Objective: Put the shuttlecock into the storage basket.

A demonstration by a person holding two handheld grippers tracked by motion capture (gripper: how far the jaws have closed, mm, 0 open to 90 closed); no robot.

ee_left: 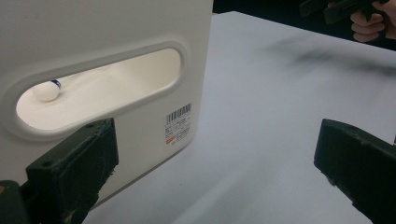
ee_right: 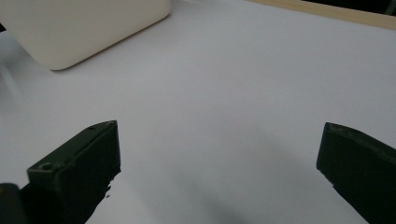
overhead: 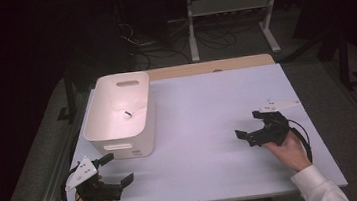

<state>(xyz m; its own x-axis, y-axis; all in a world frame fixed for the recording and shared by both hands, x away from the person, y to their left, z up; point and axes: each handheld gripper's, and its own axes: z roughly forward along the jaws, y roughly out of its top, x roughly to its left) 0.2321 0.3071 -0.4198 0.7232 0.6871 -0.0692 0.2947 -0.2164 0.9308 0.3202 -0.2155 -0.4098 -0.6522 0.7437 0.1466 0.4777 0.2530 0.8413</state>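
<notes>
Both grippers idle, jaws wide apart.
My left gripper (overhead: 118,168) sits just beside the white bin (overhead: 120,114) on the tabletop (overhead: 209,127); my right gripper (overhead: 249,124) rests well apart, holding nothing.

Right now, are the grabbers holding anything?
No. The left gripper and the right gripper are both open with nothing between their jaws. The white bin stands untouched.

The bin (overhead: 120,114) stands on the surface (overhead: 204,128) just ahead of the left claw (overhead: 119,168) and well off to the left of the right claw (overhead: 250,124). A small ball-tipped object (ee_left: 46,90) lies inside the bin.
</notes>
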